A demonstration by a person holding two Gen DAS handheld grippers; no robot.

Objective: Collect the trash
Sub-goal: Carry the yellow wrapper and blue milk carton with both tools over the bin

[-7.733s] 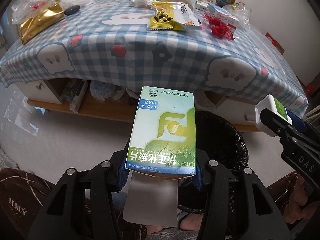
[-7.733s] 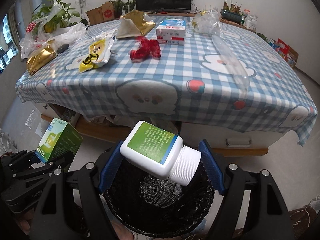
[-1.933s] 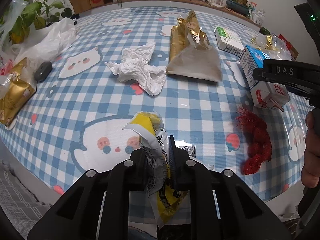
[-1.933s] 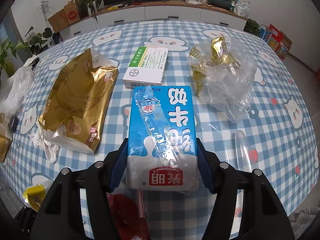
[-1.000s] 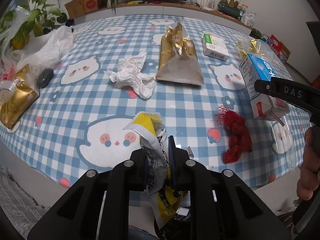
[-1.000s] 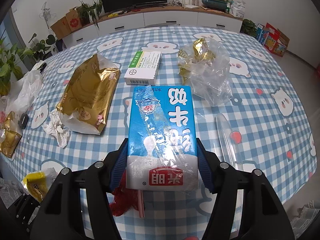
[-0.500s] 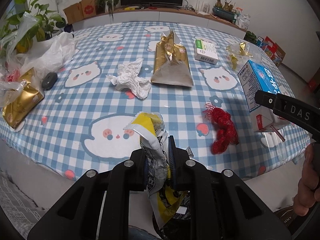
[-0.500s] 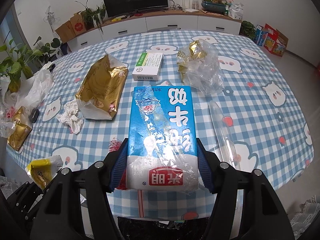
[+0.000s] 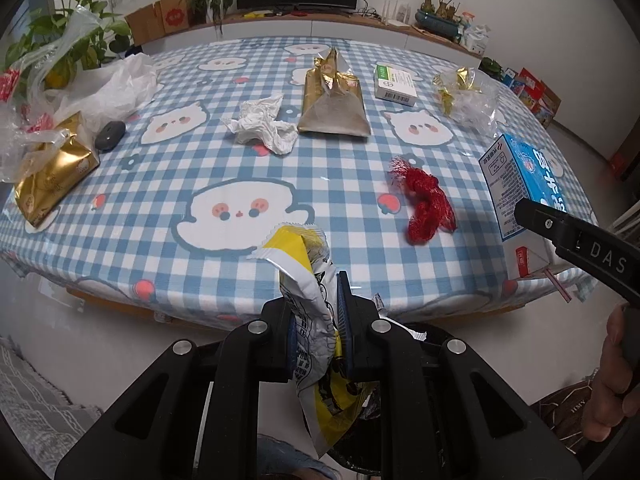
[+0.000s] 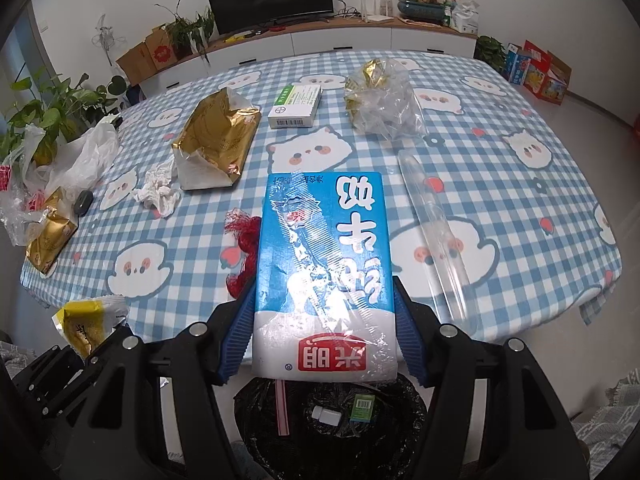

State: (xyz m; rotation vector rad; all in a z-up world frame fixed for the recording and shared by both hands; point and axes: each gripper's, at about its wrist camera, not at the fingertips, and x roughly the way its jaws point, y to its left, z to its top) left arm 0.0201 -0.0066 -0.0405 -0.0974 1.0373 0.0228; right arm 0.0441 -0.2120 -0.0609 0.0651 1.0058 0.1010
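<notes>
My left gripper (image 9: 318, 320) is shut on a crumpled yellow and white snack wrapper (image 9: 308, 276), held off the table's near edge. The wrapper also shows in the right wrist view (image 10: 86, 320). My right gripper (image 10: 324, 332) is shut on a blue and white milk carton (image 10: 324, 264) with a pink straw, held above a black-lined trash bin (image 10: 332, 420). The carton also shows in the left wrist view (image 9: 520, 188). The bin holds a white bottle and a green box.
On the blue checked tablecloth (image 9: 224, 172) lie a red net (image 9: 426, 208), a white tissue (image 9: 264, 124), a gold bag (image 9: 334, 100), a green and white box (image 9: 394, 82), a clear bag (image 10: 380, 100), a clear tube (image 10: 434, 232) and bags at left (image 9: 52, 172).
Both grippers have drawn back from the table with their loads. The trash bin has come into view under the milk carton. The red net stays on the table.
</notes>
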